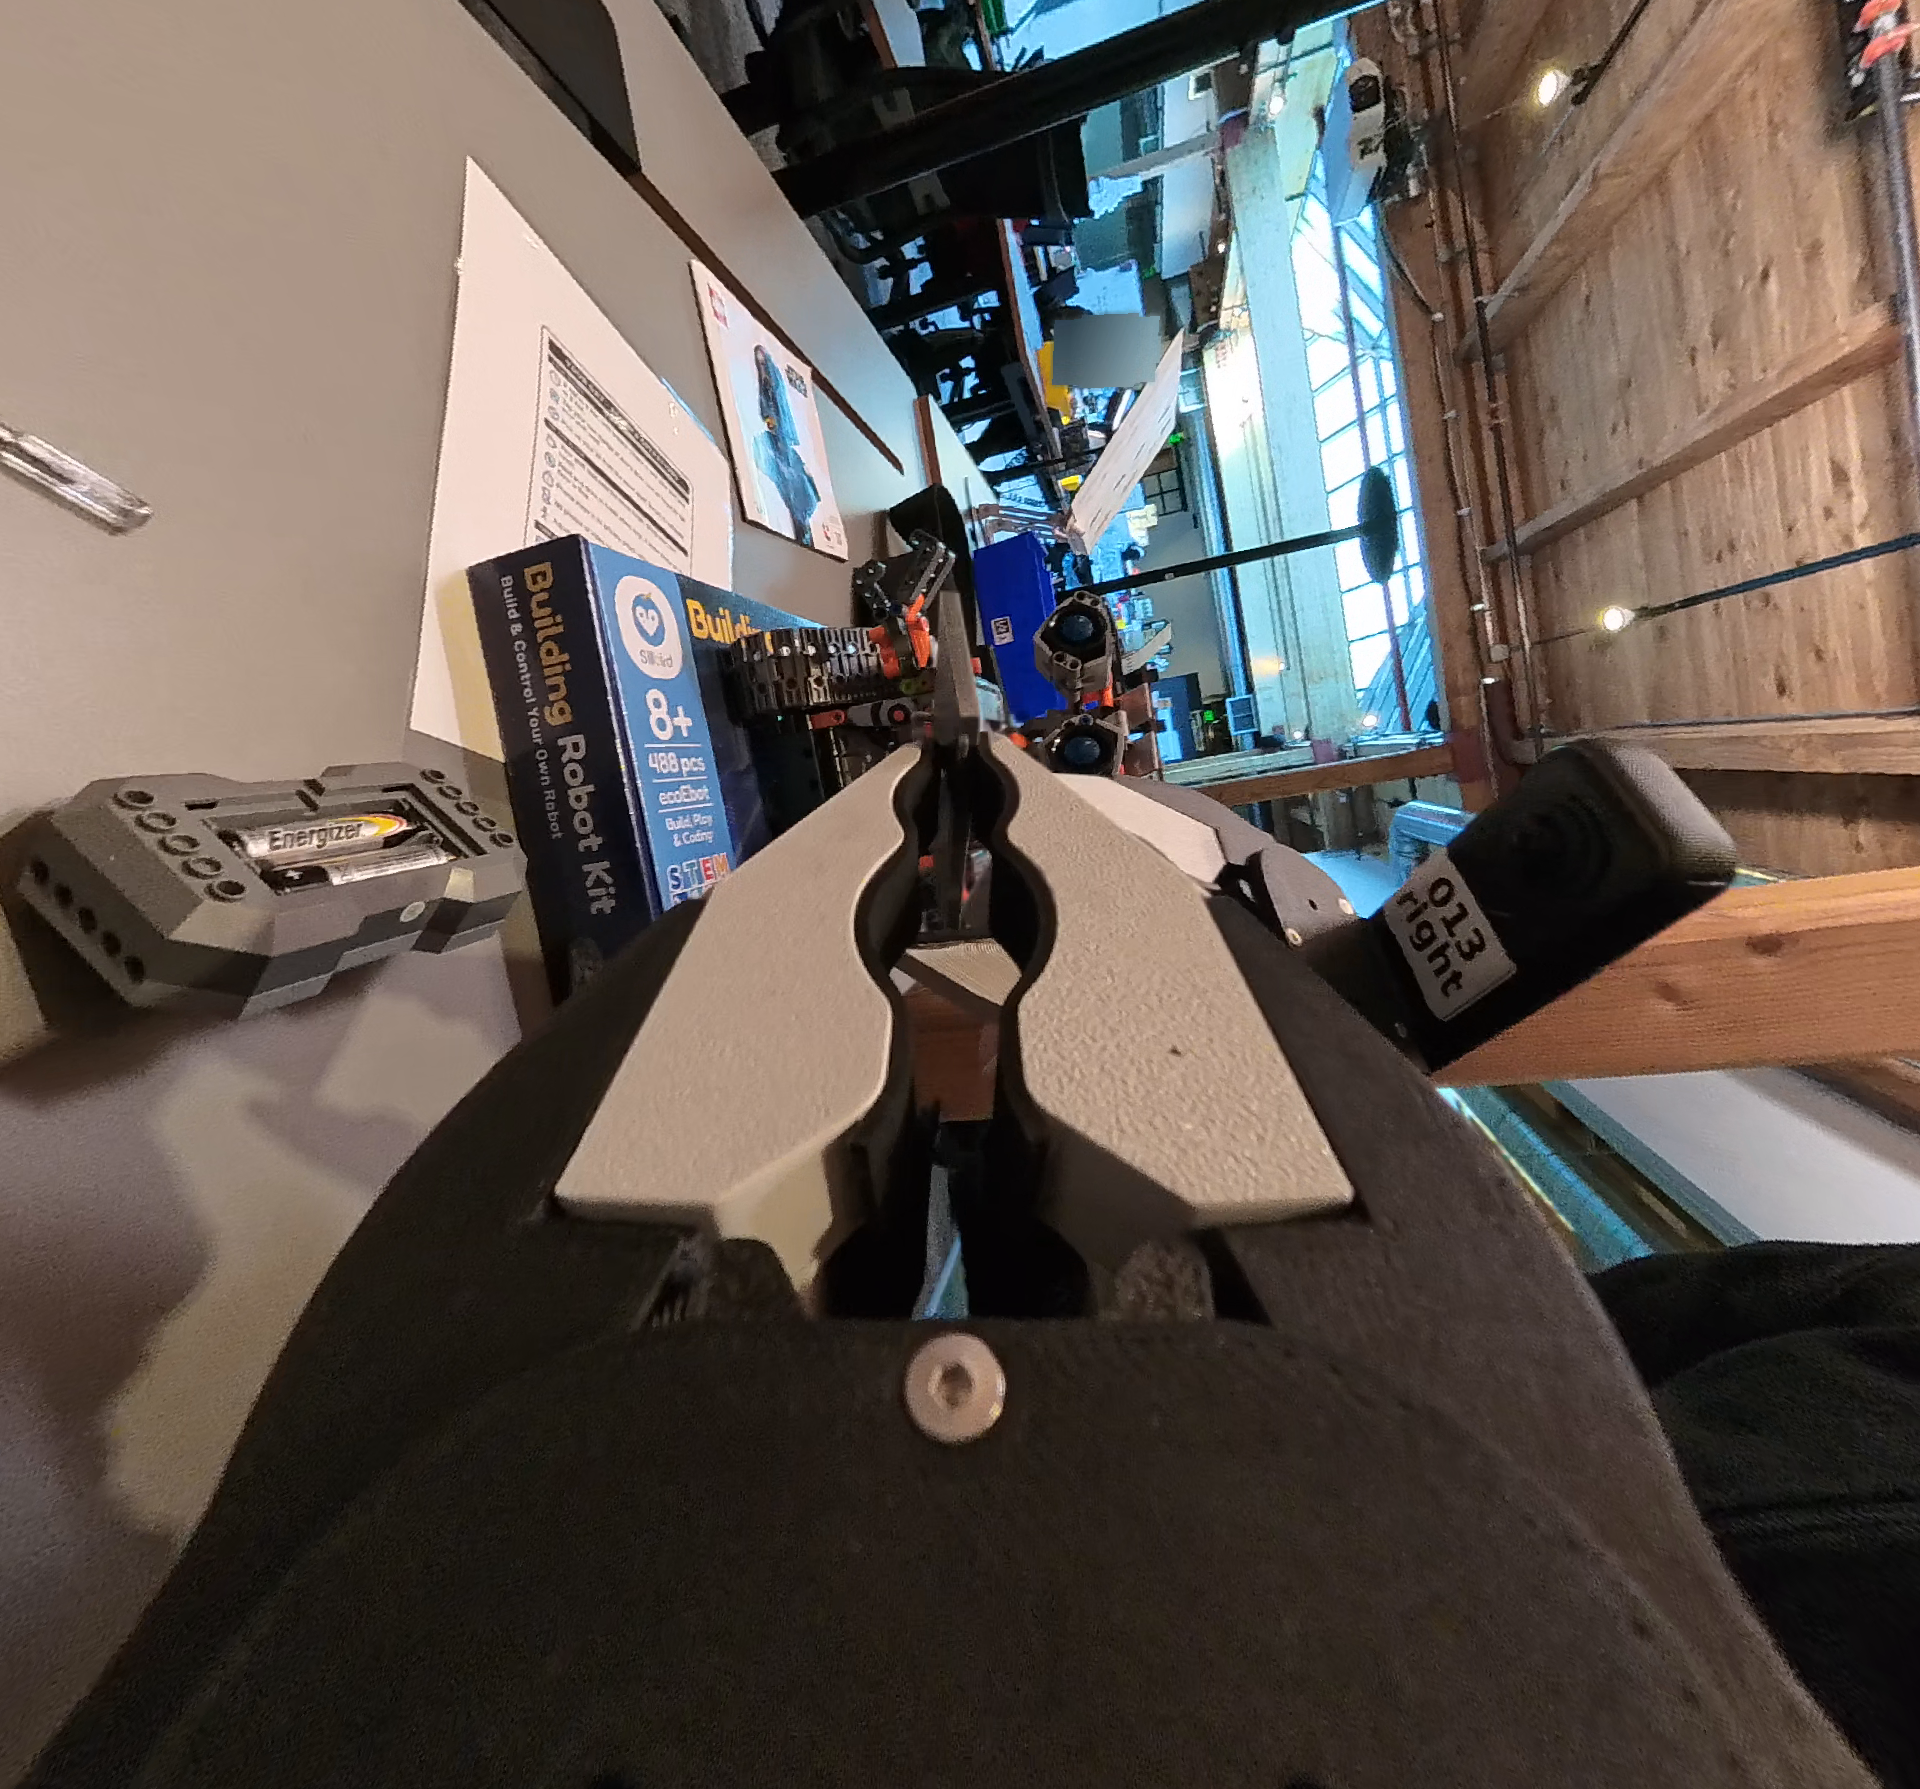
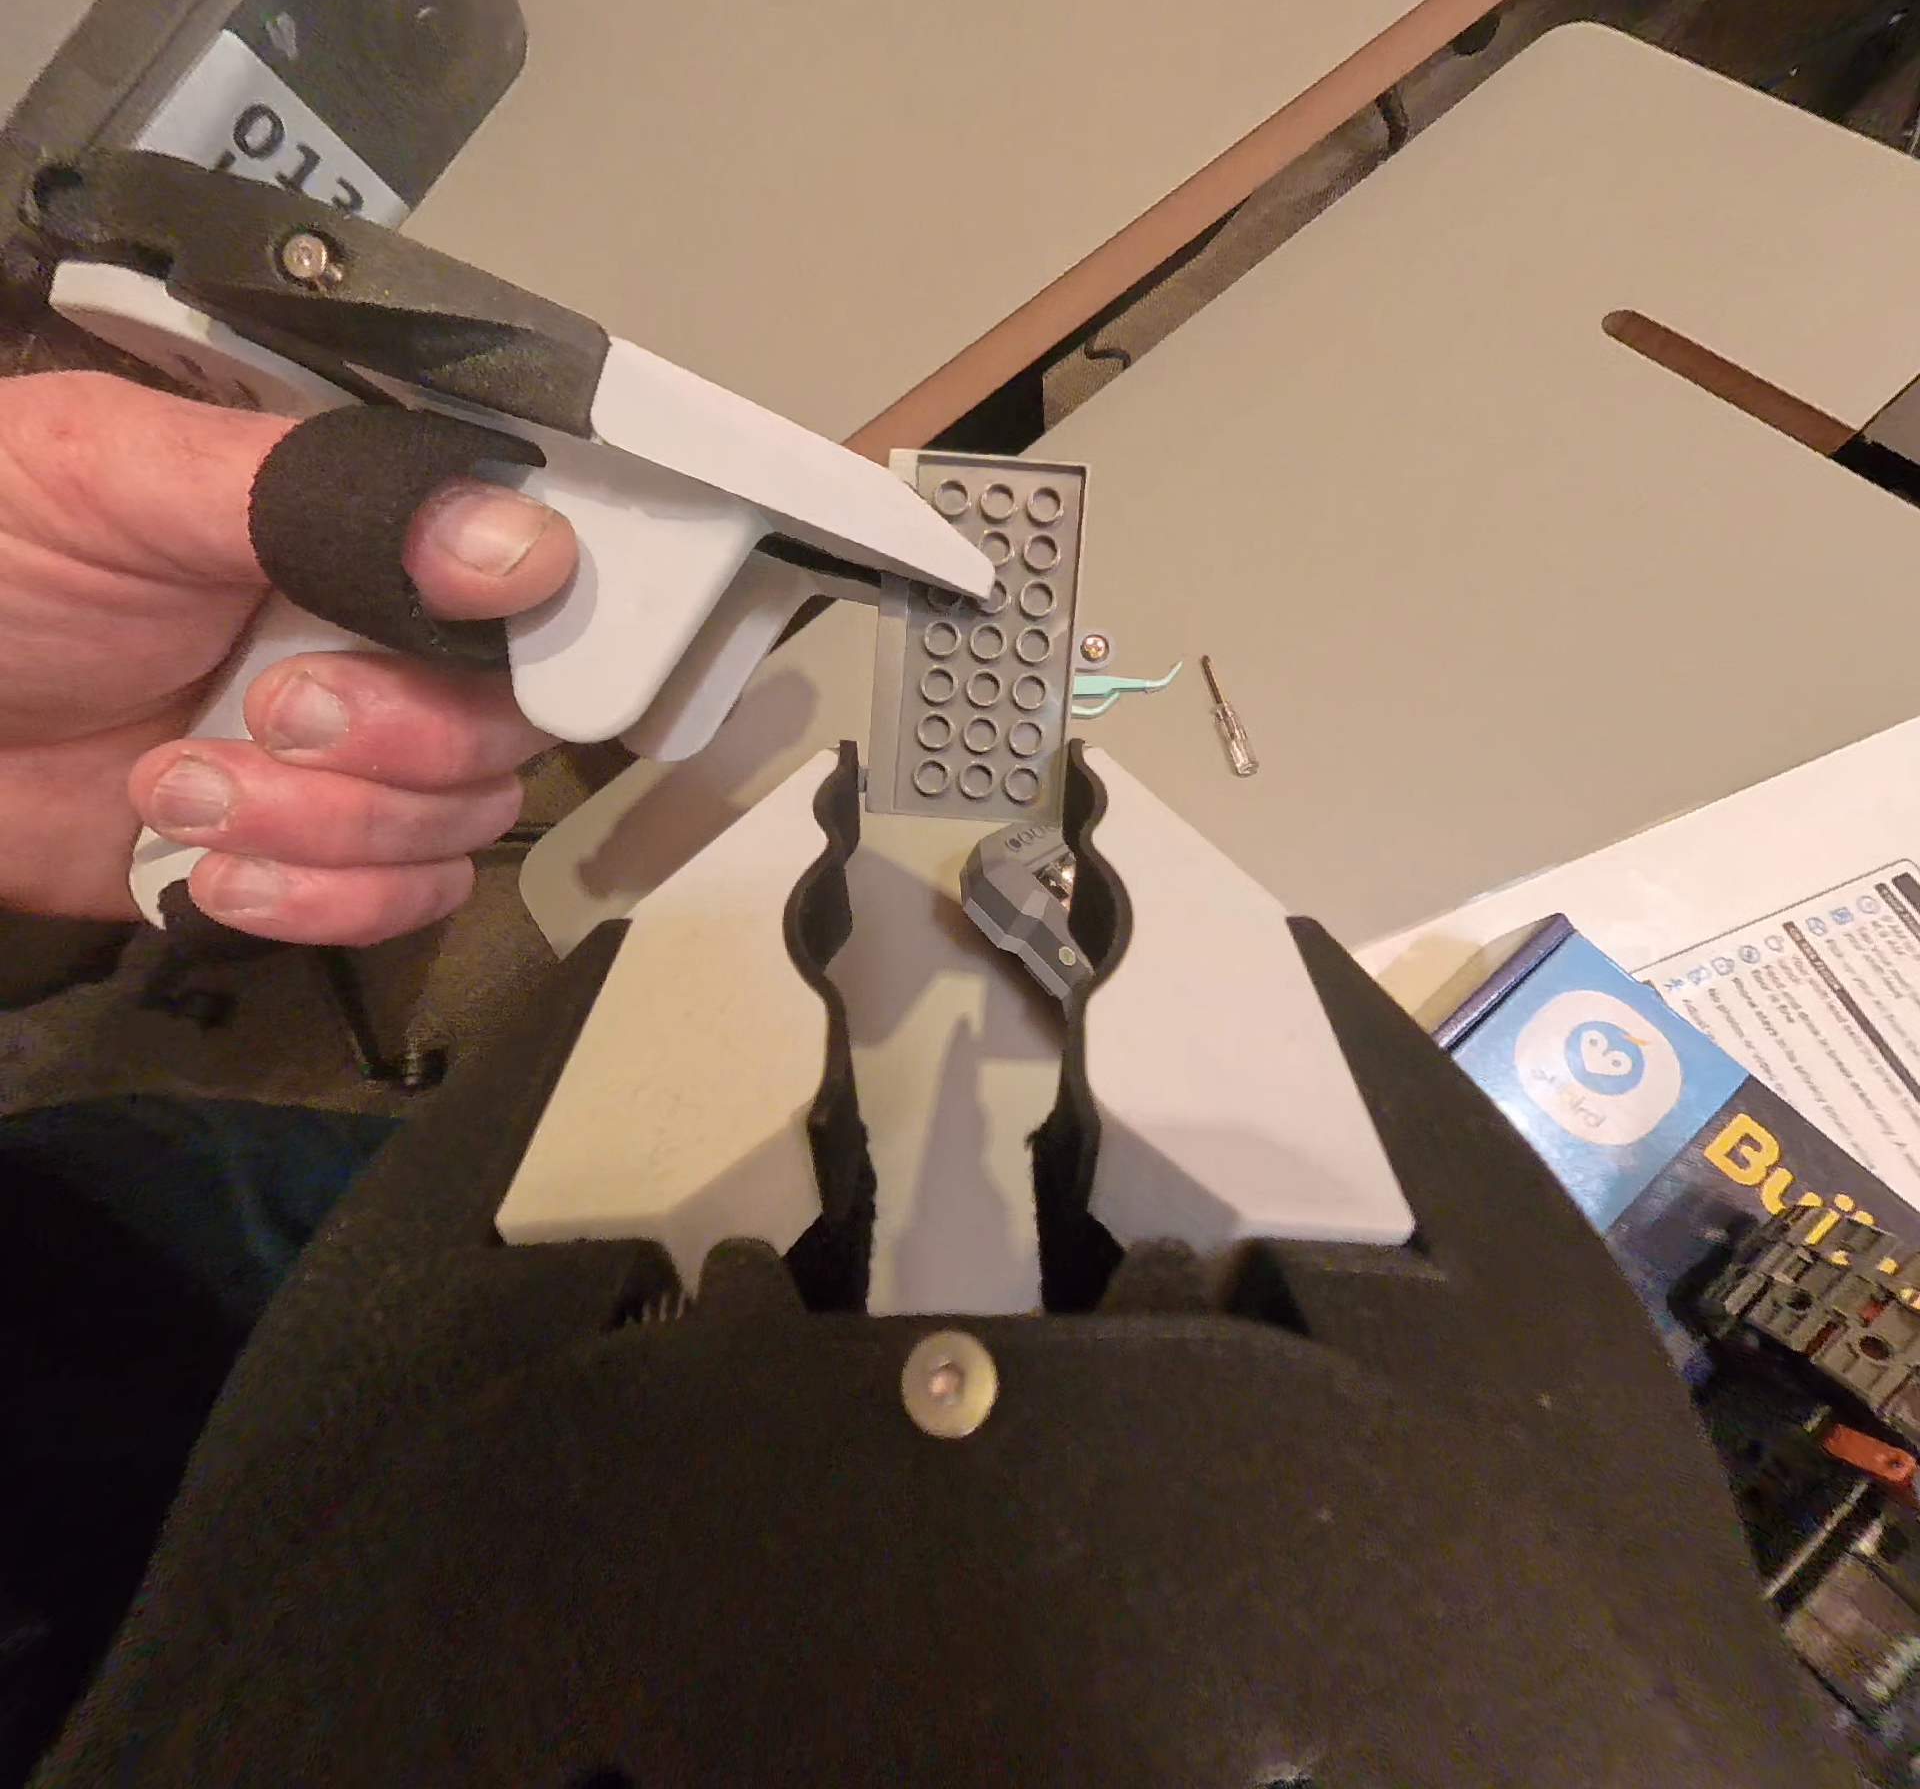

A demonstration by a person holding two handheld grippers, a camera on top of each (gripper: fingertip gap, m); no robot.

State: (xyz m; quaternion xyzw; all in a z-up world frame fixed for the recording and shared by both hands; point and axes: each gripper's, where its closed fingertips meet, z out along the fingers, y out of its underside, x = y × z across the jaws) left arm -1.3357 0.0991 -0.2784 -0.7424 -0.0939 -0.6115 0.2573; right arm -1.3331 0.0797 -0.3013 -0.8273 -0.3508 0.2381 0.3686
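While both tools meet at one part, the grey studded plastic plate (image 2: 977,638), a flat rectangle with three columns of round studs, stands upright between them, its long axis running away from the right gripper (image 2: 961,763).

That gripper's pale matte fingers (image 2: 1226,1012) bracket the plate's near short end, touching or almost touching both long edges; whether they press it cannot be told.

From the side, the left gripper (image 2: 935,586), held in a bare hand (image 2: 156,638), has its tapered fingers closed on the plate's upper half. Its own camera shows the plate edge-on as a thin dark blade (image 1: 951,690) clamped between the fingertips.

Just beyond, on the beige tabletop (image 2: 1403,544), lie a grey faceted battery box holding two cells (image 1: 260,887), a blue cardboard kit box (image 1: 613,731) standing on end, white printed sheets (image 1: 582,451), a small silver screwdriver bit (image 2: 1226,716), a screw (image 2: 1094,645) and a mint-green sliver (image 2: 1127,685).

Bare tabletop stretches past the bit to the brown-edged seam (image 2: 1195,181).
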